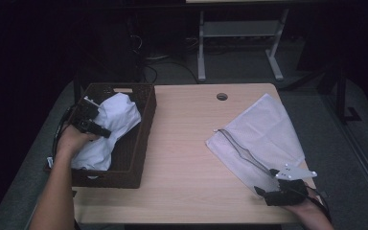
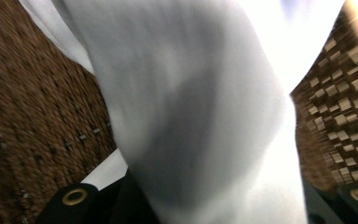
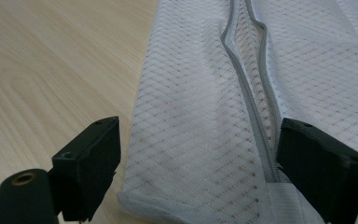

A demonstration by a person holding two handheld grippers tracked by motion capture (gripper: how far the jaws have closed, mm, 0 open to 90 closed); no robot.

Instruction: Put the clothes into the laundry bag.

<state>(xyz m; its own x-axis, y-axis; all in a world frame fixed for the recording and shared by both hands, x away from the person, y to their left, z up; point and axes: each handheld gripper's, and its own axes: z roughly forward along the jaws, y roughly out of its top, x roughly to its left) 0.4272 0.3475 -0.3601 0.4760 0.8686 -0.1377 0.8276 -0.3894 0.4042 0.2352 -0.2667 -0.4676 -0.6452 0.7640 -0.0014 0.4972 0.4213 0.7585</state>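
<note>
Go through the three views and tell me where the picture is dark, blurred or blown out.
High view: dim room, black background, only the table lit, mesh bag pale but readable. Left gripper view: motion-smeared, the white cloth blown out at upper right, the wicker basket streaked. Right gripper view: evenly lit, mesh weave and zipper sharp, far edge soft.

No readable text, labels, nos. or signs anywhere.
</note>
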